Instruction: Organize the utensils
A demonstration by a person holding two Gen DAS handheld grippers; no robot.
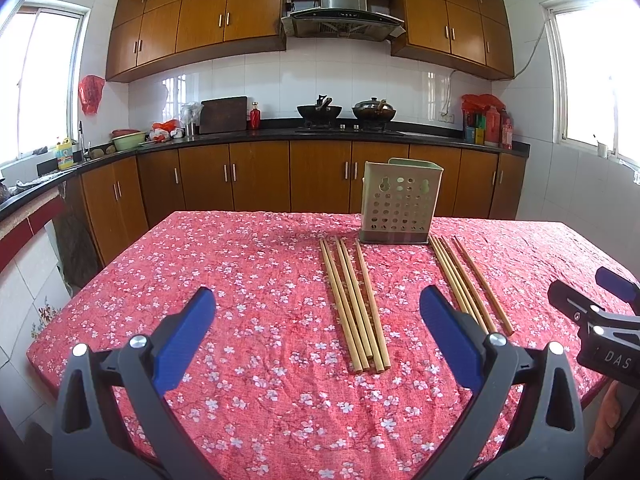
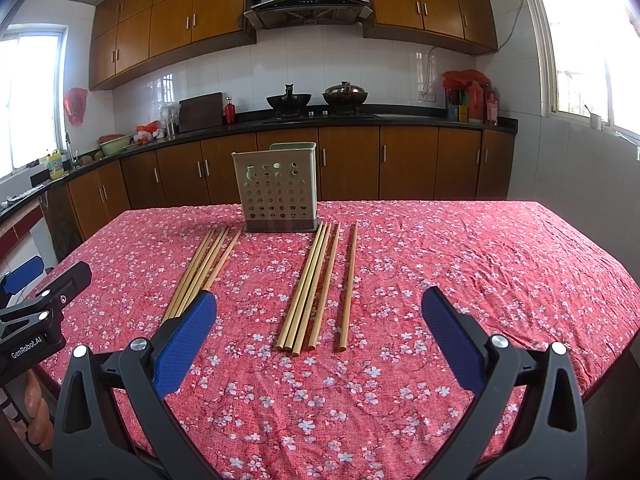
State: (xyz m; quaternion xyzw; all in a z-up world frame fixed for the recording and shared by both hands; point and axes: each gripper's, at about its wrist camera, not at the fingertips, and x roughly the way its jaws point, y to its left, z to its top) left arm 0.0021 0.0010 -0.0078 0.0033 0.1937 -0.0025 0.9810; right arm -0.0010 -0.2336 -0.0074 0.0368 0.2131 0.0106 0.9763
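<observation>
Two groups of wooden chopsticks lie on the red floral tablecloth in front of a pale green perforated utensil holder, which also shows in the right wrist view. The left group lies ahead of my left gripper, which is open and empty above the cloth. The right group lies ahead of my right gripper, also open and empty. The left group shows in the right wrist view, and the right group in the left wrist view. The holder looks empty.
The table has its near edge below the grippers and a drop on the left side. The right gripper's body sits at the right of the left wrist view. Kitchen counters with woks stand far behind.
</observation>
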